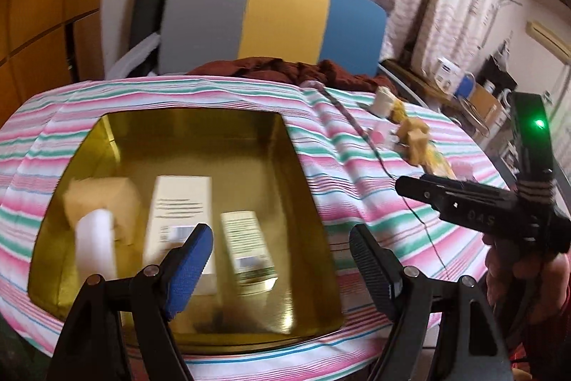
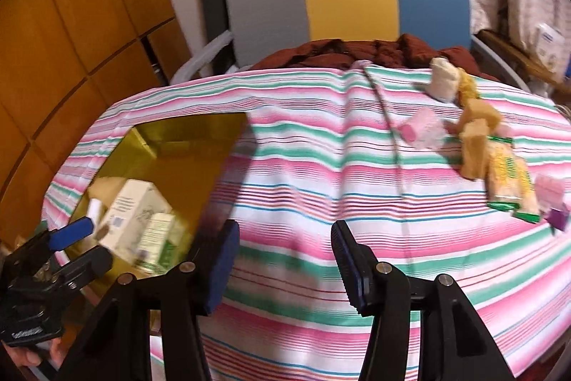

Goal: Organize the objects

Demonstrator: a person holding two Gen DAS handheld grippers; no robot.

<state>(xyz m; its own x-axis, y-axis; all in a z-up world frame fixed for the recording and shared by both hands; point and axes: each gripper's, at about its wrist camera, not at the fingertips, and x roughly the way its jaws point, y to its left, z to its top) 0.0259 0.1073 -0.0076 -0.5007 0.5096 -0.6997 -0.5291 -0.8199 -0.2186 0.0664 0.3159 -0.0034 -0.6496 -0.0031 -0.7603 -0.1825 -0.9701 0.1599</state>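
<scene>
Gold tin tray point(image 1: 107, 134) sits on the striped tablecloth point(image 1: 221, 95) at the table's left. It already holds a tall white carton point(image 1: 182, 202), a smaller green-print carton point(image 1: 246, 238), a tan wrapped block point(image 1: 107, 199) and a white cylinder point(image 1: 94, 238).

Still loose at the table's far right: a white pouch point(image 2: 444, 77), tan sponge-like blocks point(image 2: 476, 138), a green-edged snack packet point(image 2: 510, 181), a pink roll point(image 2: 419, 127) and a small purple item point(image 2: 558, 218). They lie in a row, several touching.

Left hand-held gripper point(image 1: 282, 259) hangs over the tray's near right corner, jaws wide apart, nothing between them. Right hand-held gripper point(image 2: 285, 259) is over bare cloth, jaws parted and empty, well short of the loose pile.

Handling guess: all the loose items look light. The blocks look soft, so pinch across the narrow faces and expect squash. The snack packet is crinkly film, likely slippery, with possibly brittle contents; take it across the middle, gently. The pink roll may roll away; grip across its width.
</scene>
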